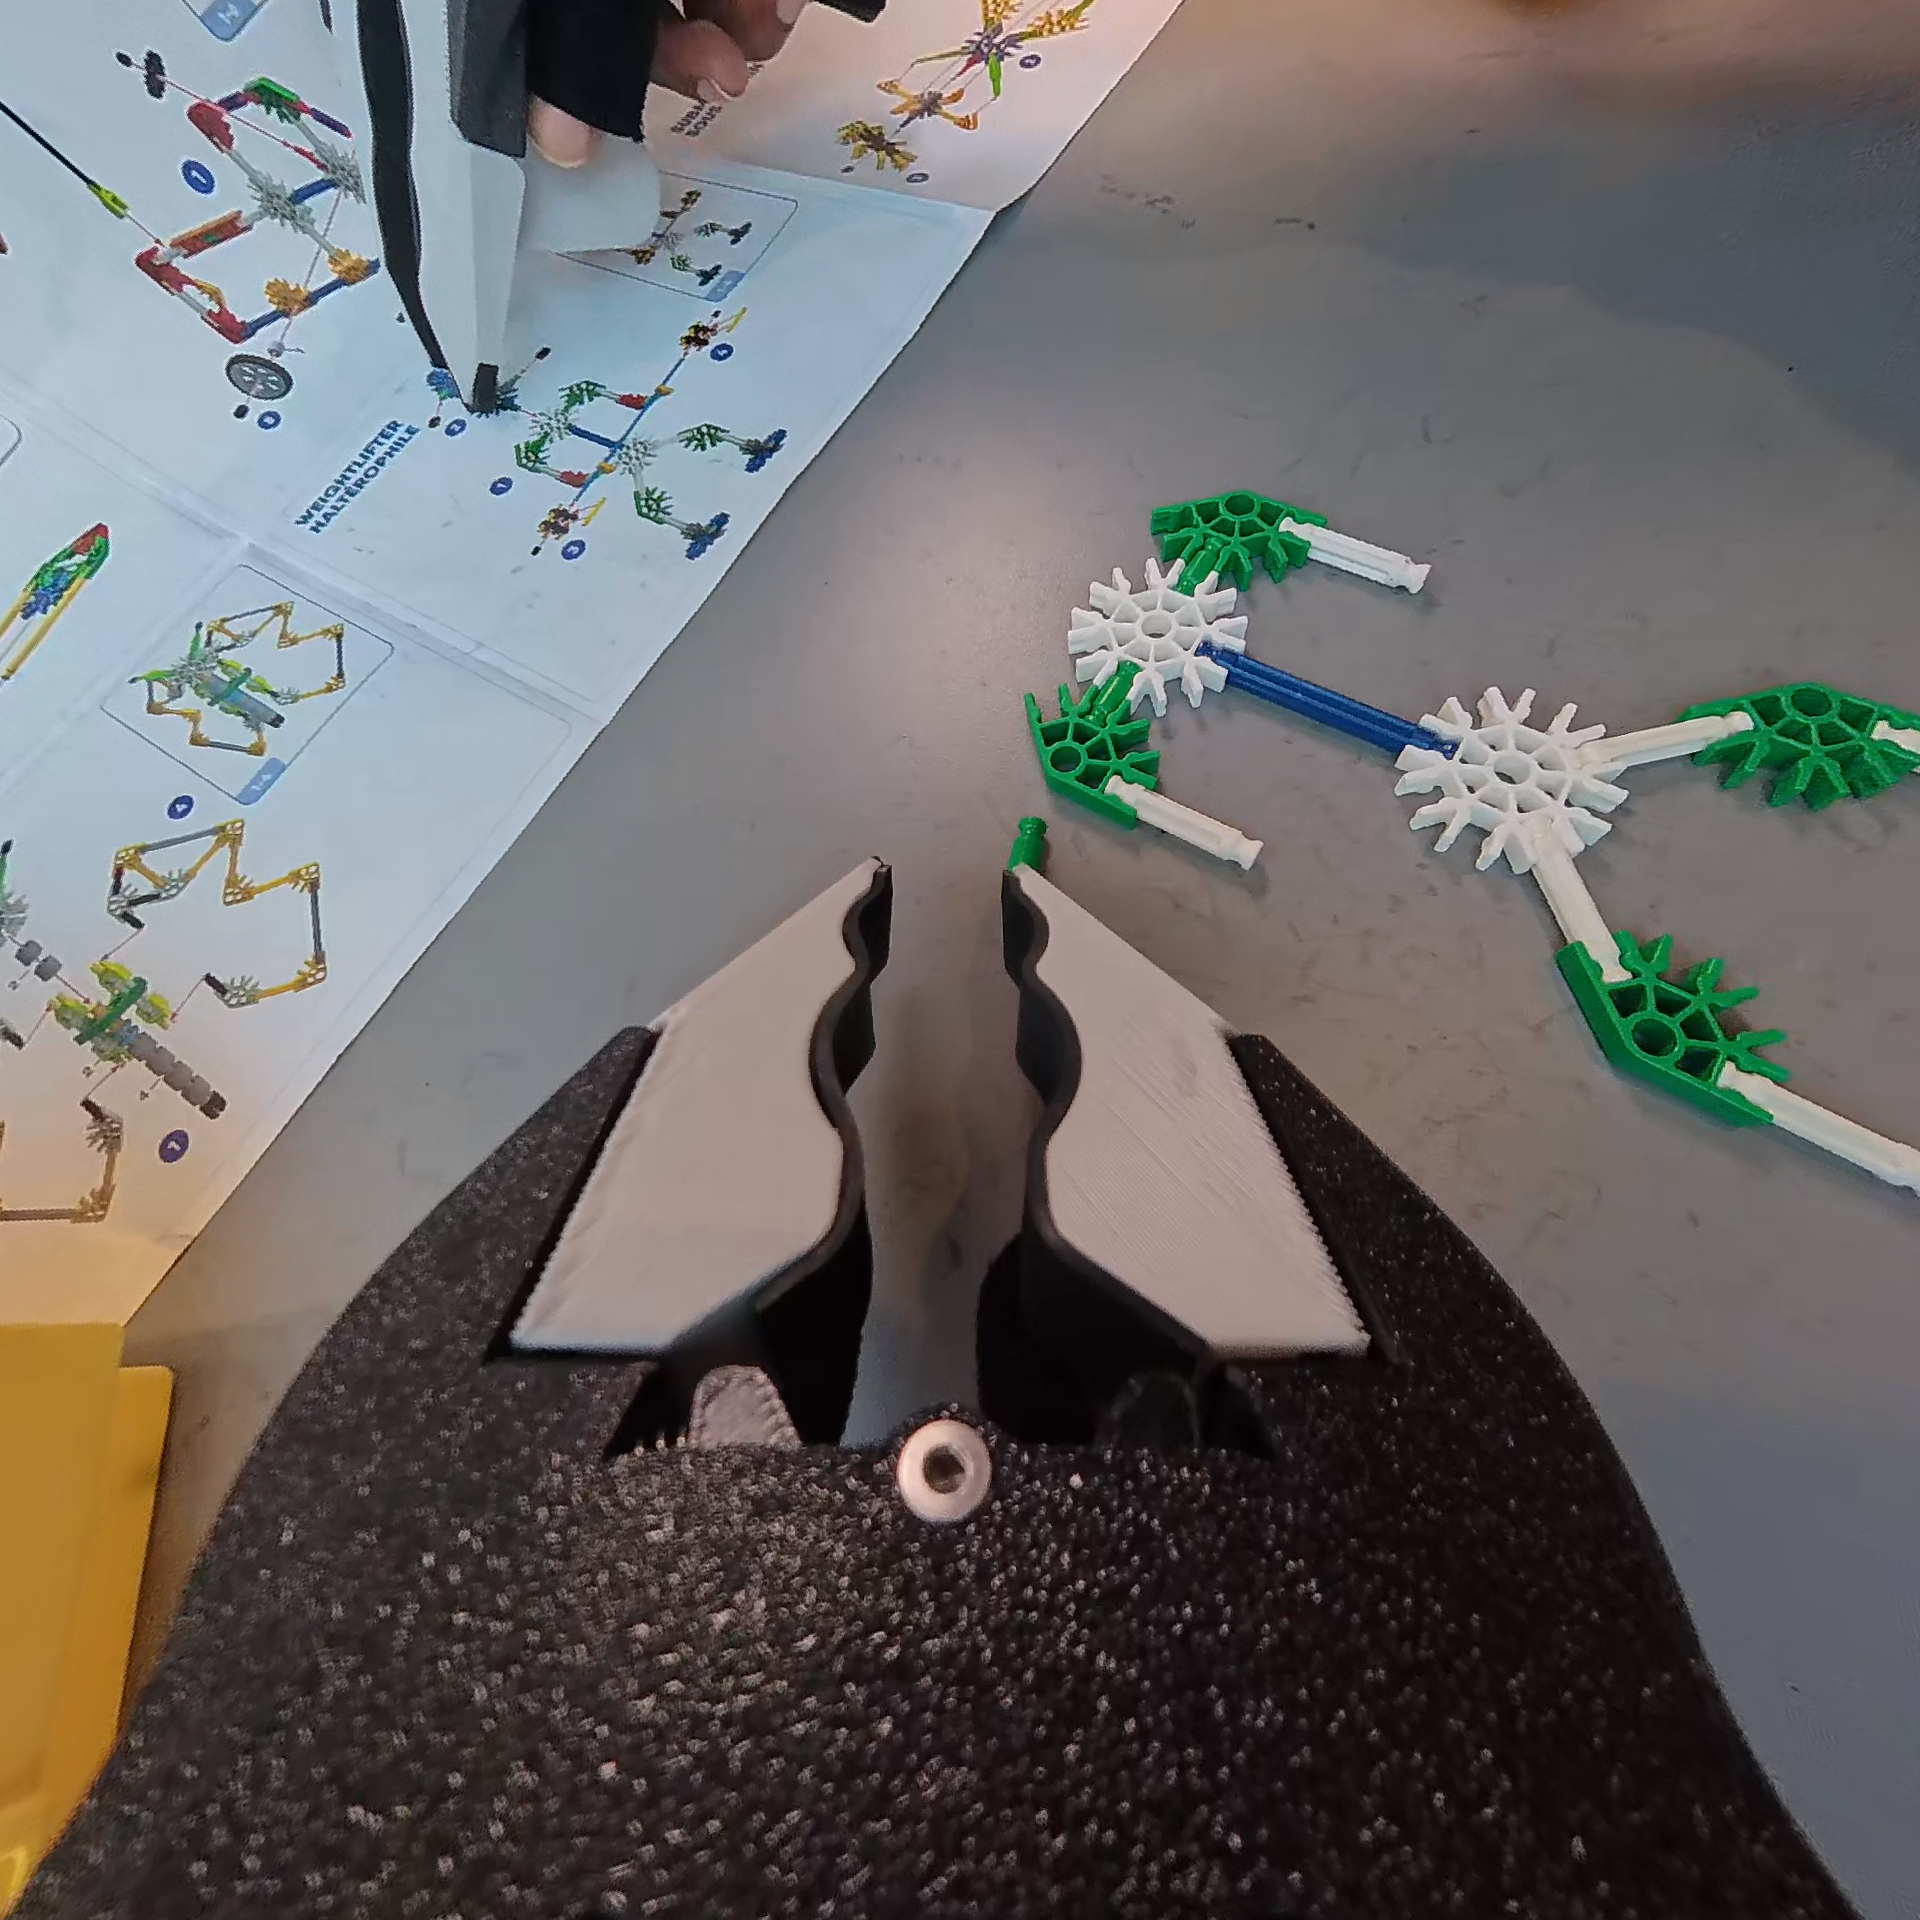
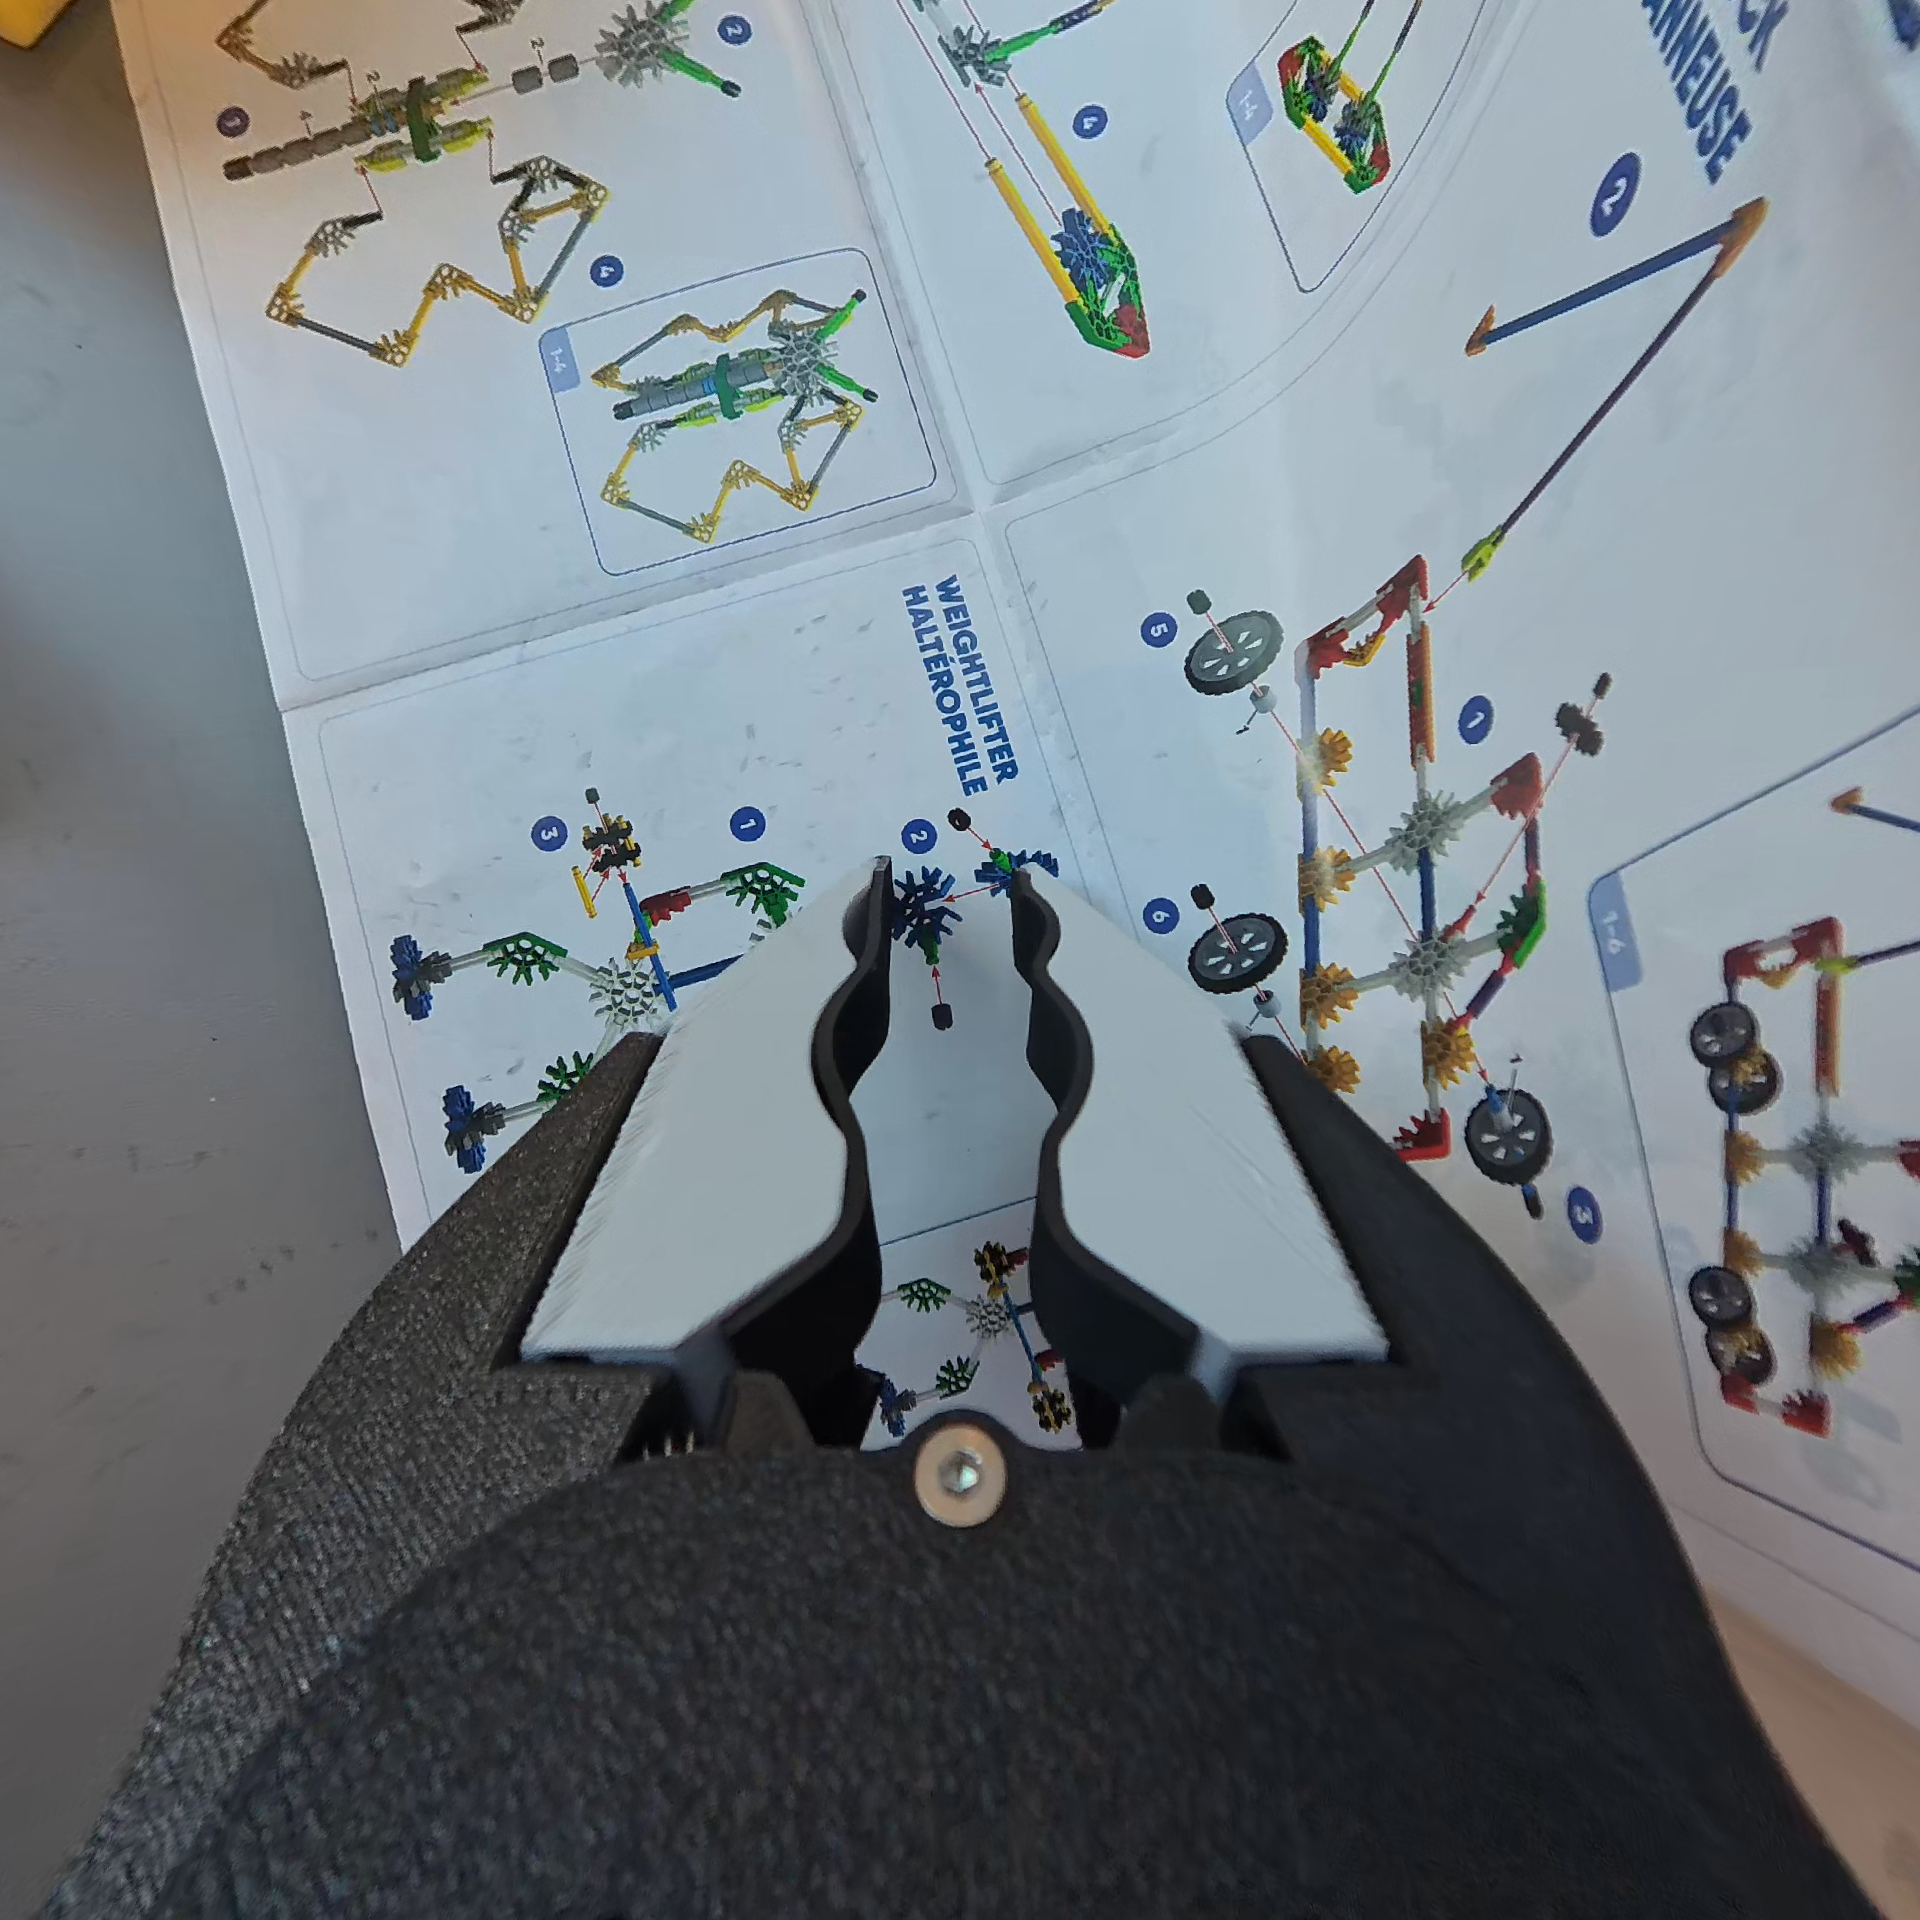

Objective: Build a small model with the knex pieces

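Left jaws: apart, nothing between them; left gripper (image 1: 943,883) low over bare grey table (image 1: 1351,312).
Nearest to left tips: short green rod (image 1: 1027,840), lying loose just past the right-hand fingertip, not gripped; contact with the tip impossible to confirm.
Beyond left tips: flat rod-and-connector assembly (image 1: 1455,758) on the table, near but apart from the gripper.
Assembly make-up: two white snowflake connectors (image 1: 1155,632) joined by a blue rod (image 1: 1314,701); green fan connectors (image 1: 1238,532) off each hub, white rods (image 1: 1361,556) ending the limbs. One limb running out of frame at right.
Assembly state: partly built by the look of it; several white rod ends bare, no end pieces on them.
Right jaws: apart, empty; right gripper (image 2: 948,881) hovering over the instruction sheet (image 2: 727,644), tips above a printed blue connector drawing.
Right gripper from left wrist view: tips down at the sheet, fingers of a hand (image 1: 665,73) on its body; touching the paper or just above, cannot tell.
Sheet: unfolded, creased, flat on the table, covered in coloured build diagrams.
Edge of scene: yellow container (image 1: 62,1507) at lower left, contents hidden.
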Demonstrator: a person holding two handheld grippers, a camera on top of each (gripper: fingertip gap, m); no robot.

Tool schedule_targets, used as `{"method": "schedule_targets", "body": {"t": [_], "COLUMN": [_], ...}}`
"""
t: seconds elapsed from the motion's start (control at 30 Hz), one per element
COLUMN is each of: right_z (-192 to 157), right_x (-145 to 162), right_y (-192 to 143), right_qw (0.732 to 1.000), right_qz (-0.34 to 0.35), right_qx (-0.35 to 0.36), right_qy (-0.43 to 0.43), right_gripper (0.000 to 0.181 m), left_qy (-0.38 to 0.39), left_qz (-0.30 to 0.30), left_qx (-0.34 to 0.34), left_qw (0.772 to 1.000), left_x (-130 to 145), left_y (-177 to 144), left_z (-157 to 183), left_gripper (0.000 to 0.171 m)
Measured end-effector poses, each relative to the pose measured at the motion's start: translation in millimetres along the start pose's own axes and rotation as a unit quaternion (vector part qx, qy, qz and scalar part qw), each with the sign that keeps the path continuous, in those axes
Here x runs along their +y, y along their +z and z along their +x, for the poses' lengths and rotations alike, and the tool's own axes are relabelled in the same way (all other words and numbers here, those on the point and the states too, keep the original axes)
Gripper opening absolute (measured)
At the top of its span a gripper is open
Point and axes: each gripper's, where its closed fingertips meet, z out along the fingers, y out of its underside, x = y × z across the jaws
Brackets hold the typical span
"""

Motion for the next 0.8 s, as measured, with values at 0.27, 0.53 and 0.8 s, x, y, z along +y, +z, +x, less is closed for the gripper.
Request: {"method": "schedule_targets", "body": {"t": [0.27,0.53,0.8], "right_z": [1.5,-0.4,-3.2], "right_x": [0.1,0.2,2.5], "right_y": [0.1,0.0,-1.6], "right_qw": [1.000,1.000,1.000], "right_qz": [0.004,0.012,0.011], "right_qx": [0.006,0.003,-0.002], "right_qy": [-0.004,-0.001,0.002], "right_gripper": [0.003,0.019,0.027], "left_qy": [-0.001,0.001,0.002], "left_qz": [-0.002,-0.005,-0.007], "left_qx": [0.002,0.001,0.001], "left_qw": [1.000,1.000,1.000], "left_x": [1.2,2.3,3.2], "left_y": [1.1,1.9,2.7], "left_z": [0.5,0.5,0.4], "left_gripper": [0.020,0.020,0.020]}}
